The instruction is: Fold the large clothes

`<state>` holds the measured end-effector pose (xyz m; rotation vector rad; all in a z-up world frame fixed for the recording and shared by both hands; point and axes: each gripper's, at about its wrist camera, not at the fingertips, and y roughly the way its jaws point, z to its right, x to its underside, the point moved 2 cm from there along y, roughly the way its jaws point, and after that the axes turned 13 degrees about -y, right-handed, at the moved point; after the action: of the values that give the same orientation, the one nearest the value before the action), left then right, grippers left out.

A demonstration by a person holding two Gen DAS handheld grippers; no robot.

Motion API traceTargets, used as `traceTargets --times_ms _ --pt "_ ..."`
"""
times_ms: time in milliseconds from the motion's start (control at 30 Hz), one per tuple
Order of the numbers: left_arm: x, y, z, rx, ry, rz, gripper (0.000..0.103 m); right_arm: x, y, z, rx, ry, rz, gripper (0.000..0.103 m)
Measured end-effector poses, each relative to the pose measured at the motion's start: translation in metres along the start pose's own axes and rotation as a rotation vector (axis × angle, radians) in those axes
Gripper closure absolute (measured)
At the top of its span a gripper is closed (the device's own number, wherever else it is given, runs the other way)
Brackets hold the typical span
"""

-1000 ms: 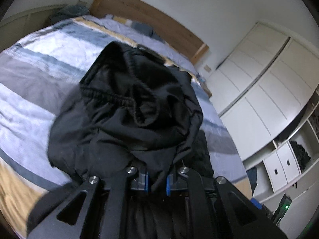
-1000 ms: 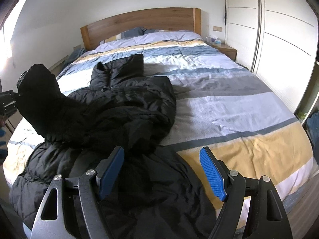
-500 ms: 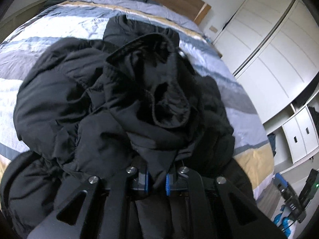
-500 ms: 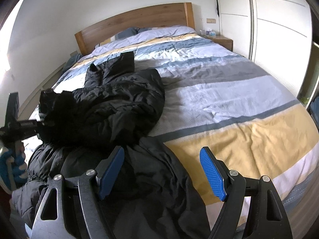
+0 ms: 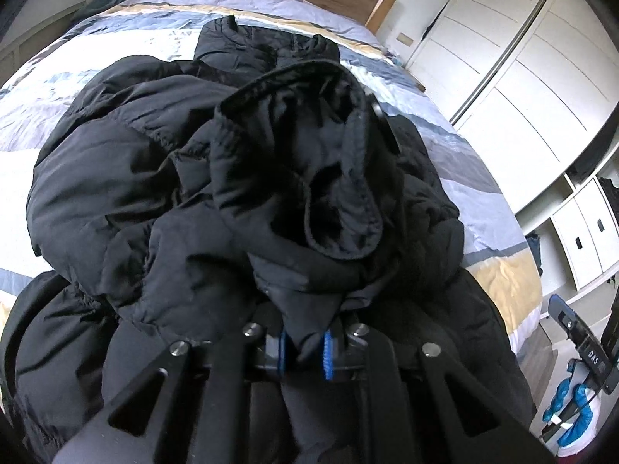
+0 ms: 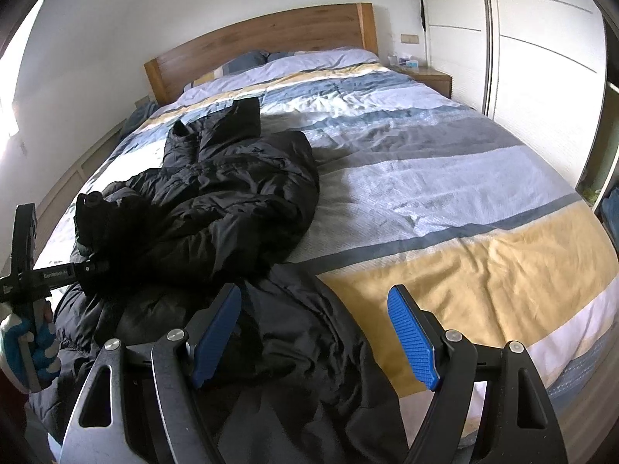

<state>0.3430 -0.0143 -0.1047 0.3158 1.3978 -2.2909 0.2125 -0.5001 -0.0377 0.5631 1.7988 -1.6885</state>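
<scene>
A large black puffer jacket (image 6: 232,201) lies crumpled on the left half of the striped bed (image 6: 445,201). My left gripper (image 5: 305,348) is shut on a bunched part of the jacket (image 5: 240,178), likely a sleeve cuff, held low over the heap. In the right wrist view the left gripper (image 6: 91,255) sits at the jacket's left side. My right gripper (image 6: 315,332) is open and empty, hovering over the jacket's near hem at the foot of the bed.
A wooden headboard (image 6: 271,42) and pillows (image 6: 325,58) are at the far end. White wardrobe doors (image 6: 541,69) and a nightstand (image 6: 425,75) stand to the right. Open shelving (image 5: 580,224) shows in the left wrist view.
My left gripper lowered the held part of the jacket from up in the air down onto the heap and moved it inward. My right gripper stayed open and shifted slightly.
</scene>
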Motion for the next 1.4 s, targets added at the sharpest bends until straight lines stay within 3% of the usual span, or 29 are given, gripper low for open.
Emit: traceTargets --times_ms 333,633,833,1100,1267,1400 --pt "0.014 -0.012 -0.004 0.08 0.013 -0.053 0.069 -0.012 -0.012 -0.029 0.016 -0.074 0.002 0.025" --pt "0.031 -0.031 -0.004 0.197 0.056 -0.093 0.066 -0.028 -0.017 -0.07 0.01 -0.167 -0.003 0.025" --pt "0.009 -0.069 -0.045 0.154 0.051 -0.013 0.066 -0.05 -0.007 -0.114 -0.03 -0.248 -0.004 0.025" --pt "-0.057 -0.094 -0.134 -0.015 -0.016 0.076 0.066 -0.091 0.024 -0.208 -0.177 -0.379 0.023 0.025" --pt "-0.087 -0.083 -0.152 -0.025 -0.042 0.088 0.066 -0.113 0.063 -0.279 -0.294 -0.48 0.022 0.025" --pt "-0.102 -0.056 -0.145 0.003 -0.036 0.063 0.066 -0.11 0.104 -0.31 -0.317 -0.534 -0.017 0.025"
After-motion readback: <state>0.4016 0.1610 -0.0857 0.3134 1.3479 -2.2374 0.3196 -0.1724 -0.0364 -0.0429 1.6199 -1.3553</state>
